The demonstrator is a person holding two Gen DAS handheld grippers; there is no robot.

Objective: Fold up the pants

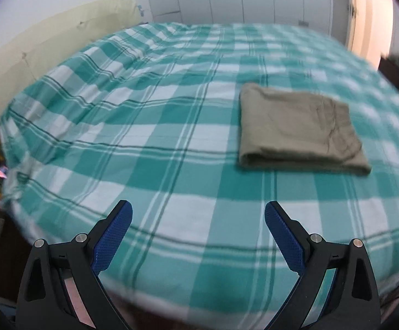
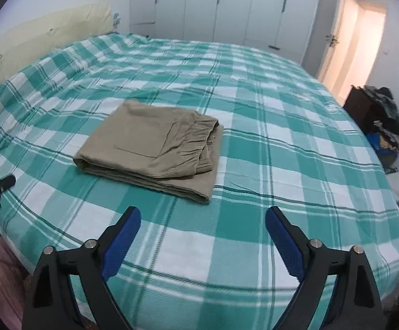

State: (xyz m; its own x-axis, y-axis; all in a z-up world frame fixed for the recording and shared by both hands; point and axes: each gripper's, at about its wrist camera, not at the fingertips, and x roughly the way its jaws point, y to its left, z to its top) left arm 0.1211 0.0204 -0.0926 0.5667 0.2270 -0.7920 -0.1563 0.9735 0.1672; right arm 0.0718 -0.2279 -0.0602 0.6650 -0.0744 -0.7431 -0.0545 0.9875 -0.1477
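Partly blurred, folded pants on checked bedspread, left gripper and right gripper jaws spread, empty.

Both wrist views look steeply down over the bed from its near edge — sharing the pants.

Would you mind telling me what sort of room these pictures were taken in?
Most likely a bedroom: a wide bed under a green-and-white checked sheet fills both views, white wardrobe doors line the far wall, and folded khaki pants lie on the sheet.
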